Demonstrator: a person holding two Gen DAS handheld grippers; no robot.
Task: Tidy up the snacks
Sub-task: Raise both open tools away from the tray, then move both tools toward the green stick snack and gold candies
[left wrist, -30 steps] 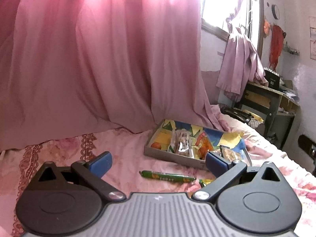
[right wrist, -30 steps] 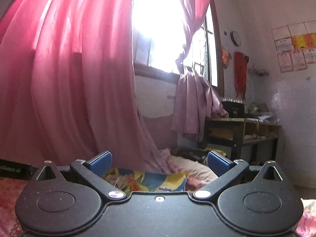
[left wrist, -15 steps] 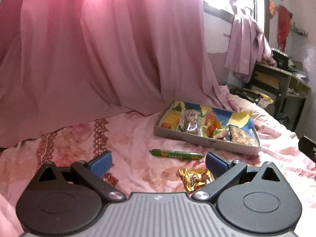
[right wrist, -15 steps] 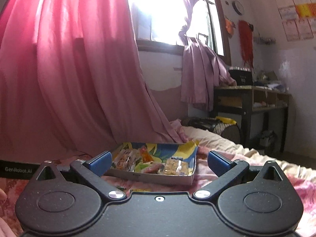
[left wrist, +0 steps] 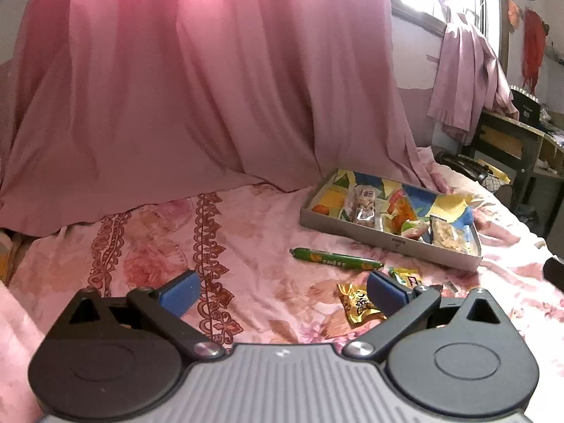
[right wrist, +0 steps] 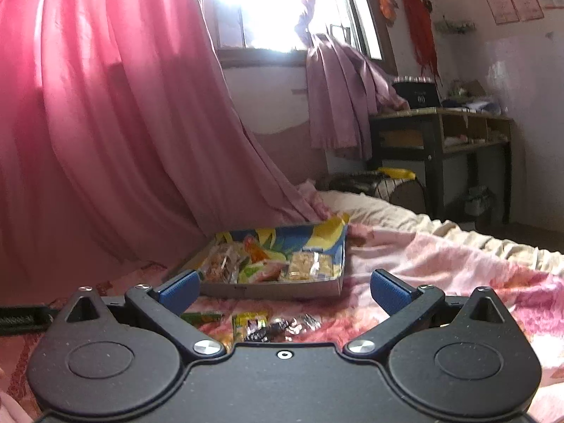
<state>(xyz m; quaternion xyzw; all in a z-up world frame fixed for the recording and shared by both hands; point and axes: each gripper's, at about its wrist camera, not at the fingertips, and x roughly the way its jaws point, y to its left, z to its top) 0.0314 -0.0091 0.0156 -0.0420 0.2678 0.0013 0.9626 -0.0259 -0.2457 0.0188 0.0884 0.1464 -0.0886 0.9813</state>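
Observation:
A shallow cardboard box (left wrist: 356,231) with a colourful lining lies on the pink bedspread and holds several snack packets; it also shows in the right wrist view (right wrist: 282,287). In front of it lie a green sausage stick (left wrist: 335,258), a gold packet (left wrist: 357,308) and a yellow-green packet (left wrist: 405,276). My left gripper (left wrist: 282,294) is open and empty above the bed, its right finger beside the gold packet. My right gripper (right wrist: 283,290) is open and empty, just short of the box, above a yellow-green packet (right wrist: 248,320), a dark wrapper (right wrist: 278,328) and the green stick's end (right wrist: 202,316).
A pink curtain (left wrist: 211,88) hangs down onto the bed behind the box. A dark desk (right wrist: 440,134) and a basket (right wrist: 380,183) stand past the bed's far end on the right. The flowered bedspread (left wrist: 158,246) spreads left of the box.
Both grippers have tilted down and drawn back, so the box, the green stick and the loose packets have come into view. Both stay open.

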